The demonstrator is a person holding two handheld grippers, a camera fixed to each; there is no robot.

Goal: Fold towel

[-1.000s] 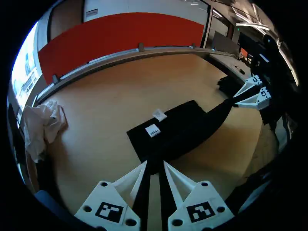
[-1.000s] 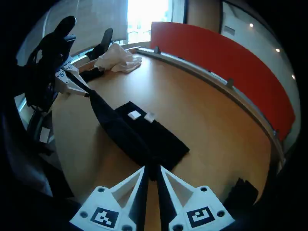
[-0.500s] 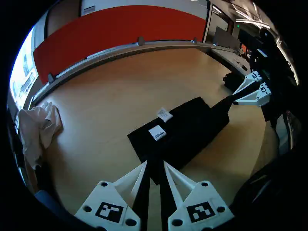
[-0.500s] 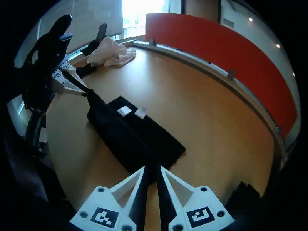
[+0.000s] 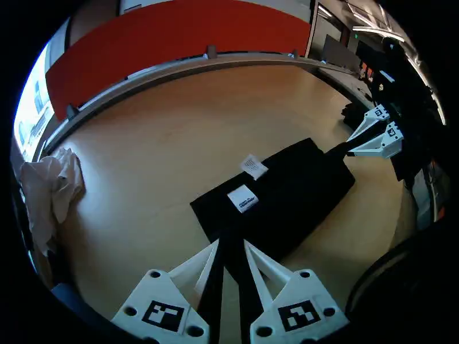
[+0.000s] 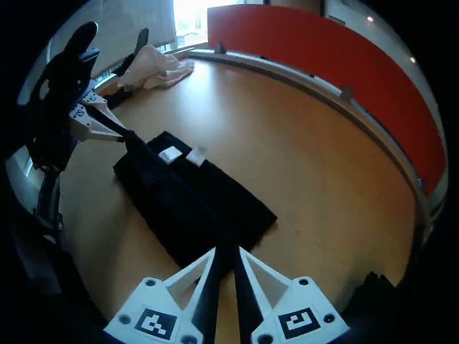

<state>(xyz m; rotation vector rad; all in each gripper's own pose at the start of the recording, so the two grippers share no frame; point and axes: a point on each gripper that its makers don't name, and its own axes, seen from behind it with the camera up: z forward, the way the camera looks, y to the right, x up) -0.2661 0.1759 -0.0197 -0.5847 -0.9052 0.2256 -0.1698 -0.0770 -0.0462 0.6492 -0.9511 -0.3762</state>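
So the towel (image 5: 298,189) is being pinched at one end by the left gripper (image 5: 230,245) and at the other by the right gripper (image 6: 226,251), low over the table (image 5: 143,143).

Daylight pours in from the blown-out window (image 6: 189,14) ahead of my right camera and lays a soft sheen on the pale wooden bench (image 6: 321,172). The flat black towel (image 5: 292,189) reads as a dark patch with little detail. Overhead, ceiling strip lights (image 5: 373,31) glare. My fisheye lenses bend the long red partition (image 5: 172,40) and darken the rims.
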